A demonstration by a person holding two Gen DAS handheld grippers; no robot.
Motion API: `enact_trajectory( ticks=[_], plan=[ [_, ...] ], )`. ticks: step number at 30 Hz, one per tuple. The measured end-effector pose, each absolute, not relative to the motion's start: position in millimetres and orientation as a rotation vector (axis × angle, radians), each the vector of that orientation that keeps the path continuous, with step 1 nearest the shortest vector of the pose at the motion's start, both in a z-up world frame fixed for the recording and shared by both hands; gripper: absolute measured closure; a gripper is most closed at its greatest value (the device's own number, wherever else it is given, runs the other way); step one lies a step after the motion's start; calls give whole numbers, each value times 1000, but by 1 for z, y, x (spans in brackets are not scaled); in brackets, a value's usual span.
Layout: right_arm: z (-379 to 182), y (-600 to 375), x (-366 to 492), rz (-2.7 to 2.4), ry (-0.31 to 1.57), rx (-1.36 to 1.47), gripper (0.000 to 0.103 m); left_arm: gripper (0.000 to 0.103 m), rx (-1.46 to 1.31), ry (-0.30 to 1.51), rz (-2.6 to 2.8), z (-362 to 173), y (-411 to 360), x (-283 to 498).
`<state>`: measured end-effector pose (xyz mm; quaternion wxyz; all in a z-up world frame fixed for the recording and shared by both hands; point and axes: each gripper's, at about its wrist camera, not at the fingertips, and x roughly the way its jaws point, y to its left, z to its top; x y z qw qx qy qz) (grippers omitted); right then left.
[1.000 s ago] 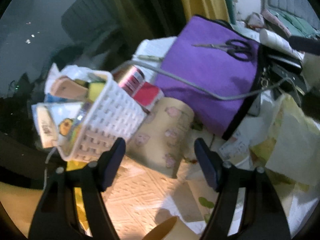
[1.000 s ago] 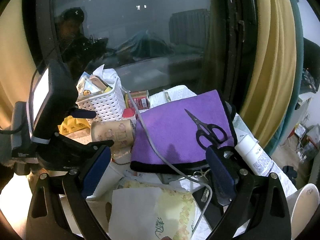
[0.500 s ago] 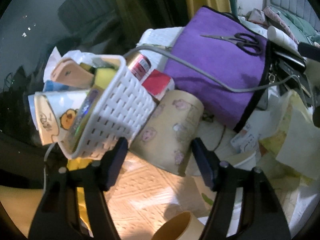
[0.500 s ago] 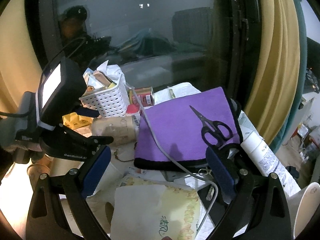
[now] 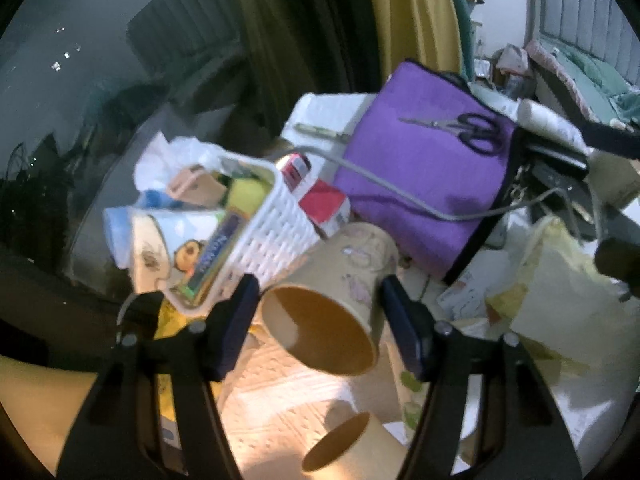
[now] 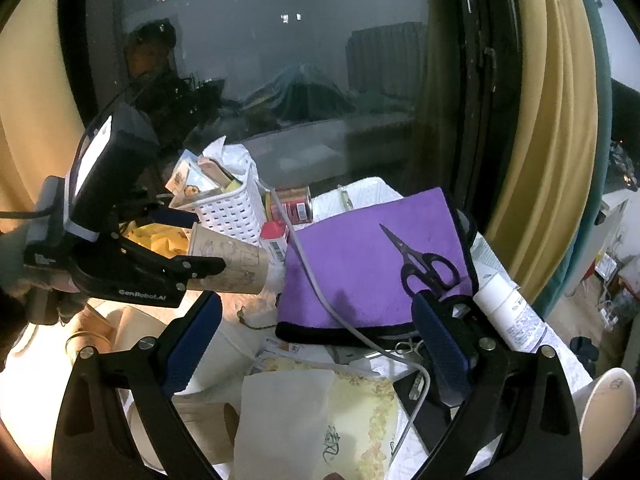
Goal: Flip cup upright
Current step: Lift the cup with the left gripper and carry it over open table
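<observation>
Paper cup (image 5: 336, 292) with small pink prints, gripped by left tool (image 5: 320, 304), one pad on each side of the wall near the rim. Lifted off the table, lying roughly sideways, mouth toward the camera, bottom toward the purple cloth (image 5: 424, 184). Just beside the white basket (image 5: 276, 232), possibly touching it; cannot tell for sure.

By judgement, about half done: grasp and lift made, turn to upright and setting down on the table not yet made. Free patch of table under the cup looks small, with another cup (image 5: 344, 444) lying below.

Right tool (image 6: 316, 332) wide apart, holding nothing, above papers near the scissors (image 6: 424, 260).

Readable writing: "GenRobot.AI" on the left tool body in the right view. Green characters on the yellow paper (image 6: 344, 420), not readable.
</observation>
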<state>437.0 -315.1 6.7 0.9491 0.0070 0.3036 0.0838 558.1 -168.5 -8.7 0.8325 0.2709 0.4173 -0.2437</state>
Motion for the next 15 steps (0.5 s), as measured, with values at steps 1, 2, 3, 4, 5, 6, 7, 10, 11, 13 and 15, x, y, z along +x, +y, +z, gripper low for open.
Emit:
enact_trajectory(
  ticks=[1,2,3,4,5,6,7,10,11,13,15],
  plan=[
    [8,-315,435,171,615,15,6,39,566,880,-521,-4,-167,557],
    [10,-315,434,171,612,15,6,39,559,876,-527,1,-166,554],
    [12,-314,431,172,608,14,6,39,554,872,-530,5,-166,552],
    [15,-314,428,173,604,15,6,39,547,864,-535,11,-164,547],
    [18,-314,425,174,597,14,6,39,539,857,-540,21,-161,540],
    [20,-314,422,174,593,13,6,39,530,852,-547,28,-158,534],
    [23,-313,418,176,588,12,6,39,521,845,-556,36,-155,526],
    [31,-310,406,183,575,11,6,39,517,826,-573,54,-150,499],
    [34,-308,400,188,569,7,6,39,518,816,-578,59,-148,488],
    [38,-305,390,194,559,-2,6,39,514,798,-587,68,-144,464],
    [43,-302,375,201,549,-12,6,39,505,779,-597,75,-139,440]
  ],
)
